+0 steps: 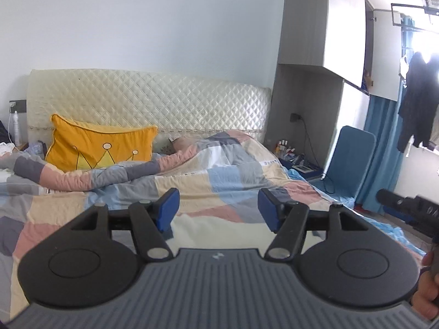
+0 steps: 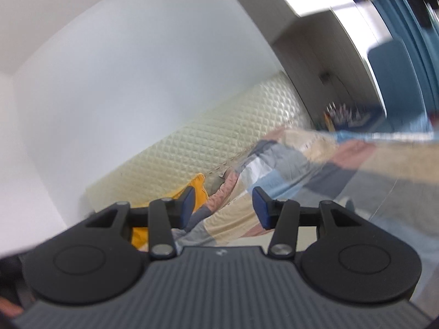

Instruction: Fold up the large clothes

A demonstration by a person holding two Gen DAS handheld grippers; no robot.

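Note:
A large patchwork cover [image 1: 233, 175] in pink, blue, grey and cream lies rumpled over the bed, with a long roll of it running left in front of a yellow crown pillow [image 1: 98, 142]. My left gripper [image 1: 219, 203] hovers above the cover, open, its blue pads [image 1: 167, 211] wide apart with nothing between them. The right wrist view is tilted and blurred. There my right gripper [image 2: 223, 204] is open and empty too, above the same cover [image 2: 301, 164] and beside the pillow [image 2: 199, 189]. No garment is in either grip.
A quilted cream headboard [image 1: 153, 98] backs the bed. To the right stand a cluttered bedside table [image 1: 290, 153], a blue chair [image 1: 351, 156], a blue curtain [image 1: 384, 148] and a grey wardrobe [image 1: 323, 27]. Dark clothing [image 1: 417, 101] hangs by the window. A hand [image 1: 428, 288] shows at the right edge.

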